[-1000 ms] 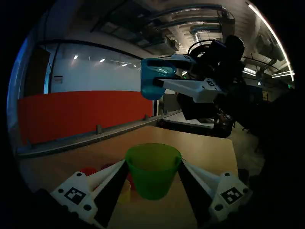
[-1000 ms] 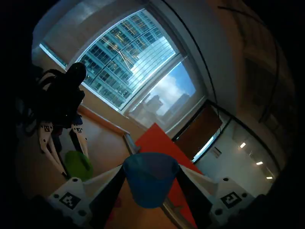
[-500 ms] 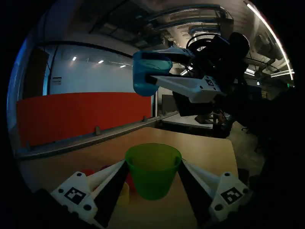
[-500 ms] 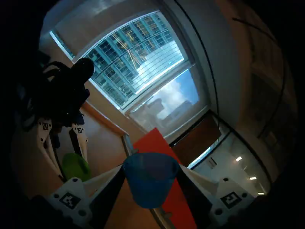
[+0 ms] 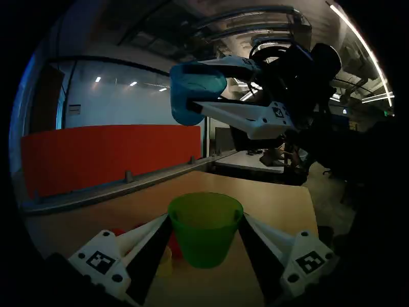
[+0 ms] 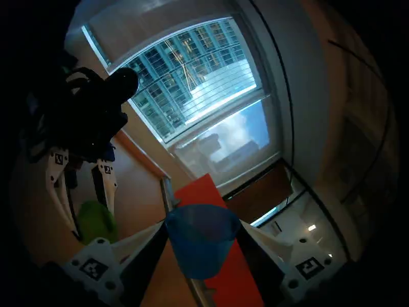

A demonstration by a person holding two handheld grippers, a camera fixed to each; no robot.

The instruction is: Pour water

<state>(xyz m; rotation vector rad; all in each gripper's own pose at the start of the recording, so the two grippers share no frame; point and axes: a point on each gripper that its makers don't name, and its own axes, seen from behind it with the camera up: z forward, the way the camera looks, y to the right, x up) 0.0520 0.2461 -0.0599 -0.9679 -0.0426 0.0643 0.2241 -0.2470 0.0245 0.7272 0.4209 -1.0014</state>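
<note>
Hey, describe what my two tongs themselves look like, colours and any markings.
Both the left tongs and right tongs have long white tapering fingers with black inner faces. Each finger carries a square black-and-white marker near its base. Behind sits a bulky black body, with a dark looped cable on the right one.

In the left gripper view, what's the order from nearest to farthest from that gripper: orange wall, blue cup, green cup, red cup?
1. green cup, held in it, centre.
2. red cup, just behind, lower left.
3. blue cup, raised above.
4. orange wall, far left background.
</note>
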